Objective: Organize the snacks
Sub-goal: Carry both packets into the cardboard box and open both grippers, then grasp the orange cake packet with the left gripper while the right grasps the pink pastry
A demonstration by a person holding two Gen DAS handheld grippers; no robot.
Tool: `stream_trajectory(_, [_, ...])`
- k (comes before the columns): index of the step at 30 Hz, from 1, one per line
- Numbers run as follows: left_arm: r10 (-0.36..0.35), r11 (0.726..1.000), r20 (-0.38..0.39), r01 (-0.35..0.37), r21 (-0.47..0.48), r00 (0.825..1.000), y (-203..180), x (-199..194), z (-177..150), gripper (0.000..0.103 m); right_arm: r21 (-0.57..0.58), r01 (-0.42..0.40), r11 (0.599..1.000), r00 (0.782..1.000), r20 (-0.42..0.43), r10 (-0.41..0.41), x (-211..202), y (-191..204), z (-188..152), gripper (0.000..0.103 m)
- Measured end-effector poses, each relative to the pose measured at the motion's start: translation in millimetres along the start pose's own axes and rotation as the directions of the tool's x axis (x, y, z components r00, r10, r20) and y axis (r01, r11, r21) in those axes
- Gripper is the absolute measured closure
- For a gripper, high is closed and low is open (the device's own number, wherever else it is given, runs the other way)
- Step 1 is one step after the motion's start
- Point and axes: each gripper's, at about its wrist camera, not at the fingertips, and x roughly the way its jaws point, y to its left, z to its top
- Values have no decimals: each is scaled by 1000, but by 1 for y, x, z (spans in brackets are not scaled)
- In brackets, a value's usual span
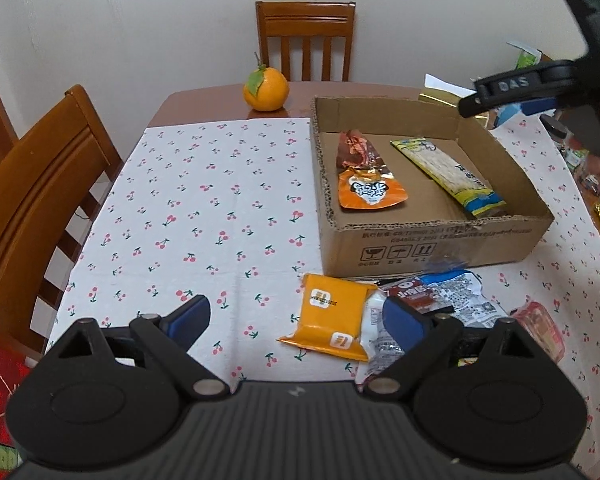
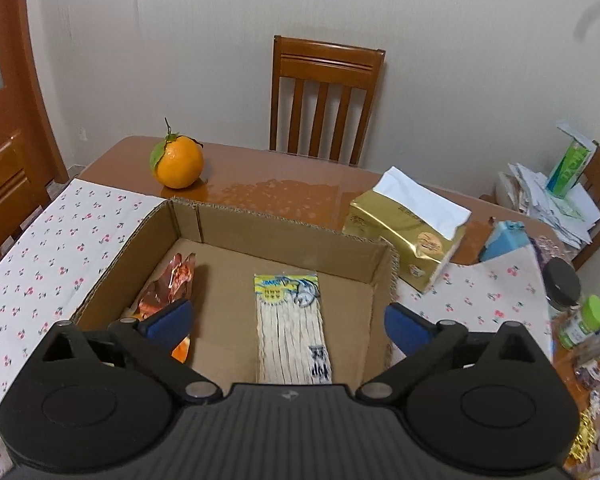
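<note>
A shallow cardboard box stands on the cherry-print cloth. Inside lie a reddish-brown packet, an orange pouch and a long yellow-and-blue pack. In front of the box lie an orange wrapped snack, a red-white-blue packet and a pink packet. My left gripper is open just above the orange wrapped snack, nothing between its pads. My right gripper hangs open over the box, above the long pack; it also shows at the upper right of the left wrist view.
An orange fruit sits on bare wood behind the cloth. A gold tissue pack, a blue carton, jars and stacked papers crowd the right side. Wooden chairs stand at the far and left edges.
</note>
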Motion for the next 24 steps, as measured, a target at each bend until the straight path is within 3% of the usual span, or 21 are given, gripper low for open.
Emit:
stream_trajectory(9, [-17, 999, 19, 16, 42, 1000, -8, -8, -3, 10, 31, 25, 999, 1000, 11, -26, -56, 2, -52, 0])
stream_trajectory(18, [-48, 998, 5, 48, 32, 999, -8, -14, -16, 10, 41, 77, 996, 992, -106, -72, -64, 6, -138, 0])
stream_trajectory(24, [-50, 998, -5, 51, 46, 999, -10, -18, -24, 10, 31, 97, 995, 971, -222, -88, -50, 4, -185, 0])
